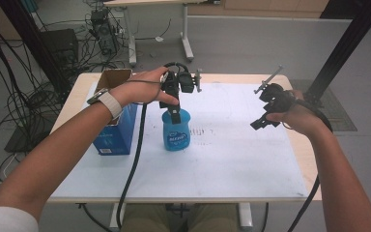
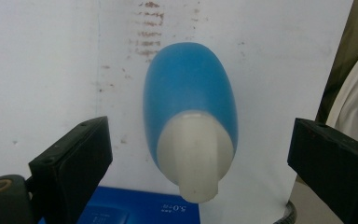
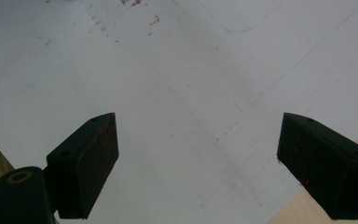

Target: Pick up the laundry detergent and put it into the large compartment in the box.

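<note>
A blue bottle [image 1: 176, 133] with a white cap stands upright on the white sheet, left of the middle. My left gripper [image 1: 174, 111] hangs straight above it, pointing down. In the left gripper view the bottle [image 2: 189, 93] and its white cap [image 2: 196, 158] sit between the two black jaws, which stand wide apart and touch neither. My left gripper [image 2: 200, 137] is open. My right gripper [image 1: 261, 121] is held above the sheet's right side, well away from the bottle. In its own view my right gripper [image 3: 198, 140] is open, with bare paper between the jaws.
A blue box [image 1: 116, 130] with an open cardboard top stands just left of the bottle; its edge [image 2: 140, 210] shows below the cap. The white sheet [image 1: 232, 159] covers most of the wooden table [image 1: 310, 159]. Cables and table legs lie on the floor beyond.
</note>
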`<state>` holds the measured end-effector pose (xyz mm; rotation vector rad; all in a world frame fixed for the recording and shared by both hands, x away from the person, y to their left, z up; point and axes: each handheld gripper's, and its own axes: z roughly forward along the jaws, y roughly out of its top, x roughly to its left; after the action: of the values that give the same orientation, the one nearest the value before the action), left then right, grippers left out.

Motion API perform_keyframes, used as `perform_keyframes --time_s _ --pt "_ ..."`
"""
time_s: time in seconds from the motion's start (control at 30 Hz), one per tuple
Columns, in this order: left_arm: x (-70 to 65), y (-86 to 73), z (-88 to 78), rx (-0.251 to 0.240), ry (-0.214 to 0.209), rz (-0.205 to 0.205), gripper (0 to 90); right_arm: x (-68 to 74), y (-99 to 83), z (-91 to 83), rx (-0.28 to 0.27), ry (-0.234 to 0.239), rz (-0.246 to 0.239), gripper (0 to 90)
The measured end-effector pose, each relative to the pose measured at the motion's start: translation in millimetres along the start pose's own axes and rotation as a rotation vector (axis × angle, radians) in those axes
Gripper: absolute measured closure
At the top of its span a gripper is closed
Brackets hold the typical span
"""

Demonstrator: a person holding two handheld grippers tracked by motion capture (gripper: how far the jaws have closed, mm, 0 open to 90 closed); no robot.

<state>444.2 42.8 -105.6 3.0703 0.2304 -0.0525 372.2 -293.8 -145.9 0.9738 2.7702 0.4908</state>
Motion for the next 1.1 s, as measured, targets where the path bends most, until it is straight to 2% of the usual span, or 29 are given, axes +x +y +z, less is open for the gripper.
perform_keyframes --time_s 1.1 --pt "1.7 -2.2 -0.6 -0.001 -0.003 -0.005 7.4 0.5 2.2 -0.6 0.001 -0.001 0.0 12.6"
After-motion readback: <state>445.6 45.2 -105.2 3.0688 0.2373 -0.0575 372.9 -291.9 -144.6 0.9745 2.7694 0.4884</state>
